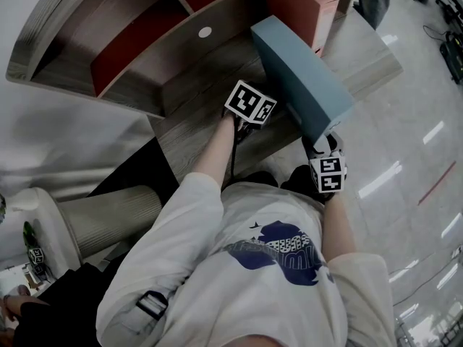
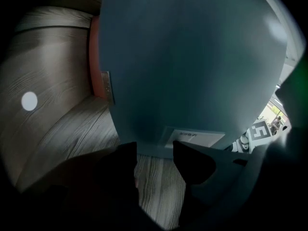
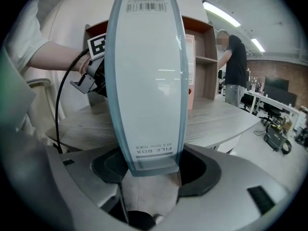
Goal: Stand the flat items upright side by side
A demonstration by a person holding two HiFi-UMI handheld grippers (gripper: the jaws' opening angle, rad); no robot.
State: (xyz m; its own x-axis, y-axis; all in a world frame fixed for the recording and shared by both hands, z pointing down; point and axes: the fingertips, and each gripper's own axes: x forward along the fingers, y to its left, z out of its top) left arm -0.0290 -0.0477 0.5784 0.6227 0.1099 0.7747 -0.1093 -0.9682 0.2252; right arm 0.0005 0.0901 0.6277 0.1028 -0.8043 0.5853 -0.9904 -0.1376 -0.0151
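The blue file box (image 1: pixel 304 78) is shown on the wooden desk (image 1: pixel 195 132), in front of the shelf unit (image 1: pixel 145 56), raised onto a narrow edge with its far end towards the shelves. Its broad faces are dull teal. The narrow face seen in the right gripper view is pale grey-white, framed in blue. This face carries a barcode at the far end and the words "FILE BOX", printed upside down, at the near end.

The near end of this narrow face is clamped between the jaws of the right gripper (image 3: pixel 149 170), one jaw pressed on each side. The left gripper (image 2: pixel 154 153) is held with its jaws well apart and nothing gripped. Only bare desk top is seen between them, and their tips lie just beside the lower edge of the box's broad face, where a small white label is fixed. Whether that edge rests on the desk cannot be told.

A red file box (image 1: pixel 300 2) is seen upright in the shelf compartment just beyond the blue one.
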